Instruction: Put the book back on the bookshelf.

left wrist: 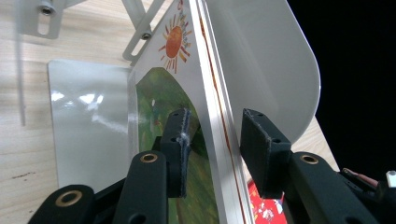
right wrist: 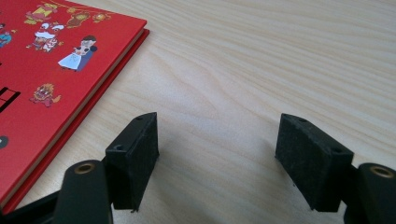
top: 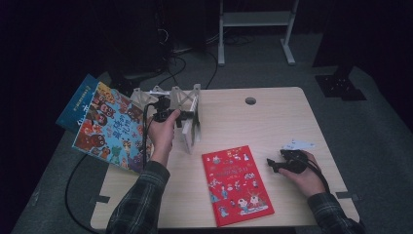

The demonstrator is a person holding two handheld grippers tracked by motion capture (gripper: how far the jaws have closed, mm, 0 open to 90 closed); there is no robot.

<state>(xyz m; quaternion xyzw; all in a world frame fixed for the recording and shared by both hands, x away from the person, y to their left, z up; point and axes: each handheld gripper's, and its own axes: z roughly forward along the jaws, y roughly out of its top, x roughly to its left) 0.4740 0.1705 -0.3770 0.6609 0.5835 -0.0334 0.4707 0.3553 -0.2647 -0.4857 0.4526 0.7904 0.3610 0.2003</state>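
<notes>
A thin white book [left wrist: 205,93] with a sun and a green picture on its cover stands on edge against a white bookend [left wrist: 275,60]. My left gripper [left wrist: 212,144] is open, one jaw on each side of this book; the right pad [left wrist: 261,154] stands a little off it. In the high view the left gripper [top: 186,116] is at the bookend [top: 191,131], left of the table's middle. A red picture book [top: 236,185] lies flat at the front centre. Just right of it my right gripper [top: 271,165] rests open on bare wood, with the red book [right wrist: 51,70] to its left and nothing between the jaws [right wrist: 217,154].
A large colourful book [top: 109,129] and a blue one [top: 78,102] lean over the table's left edge. A white metal rack [top: 170,95] stands behind the bookend. A small white card [top: 298,145] lies near the right hand. A cable hole [top: 250,101] is at the back.
</notes>
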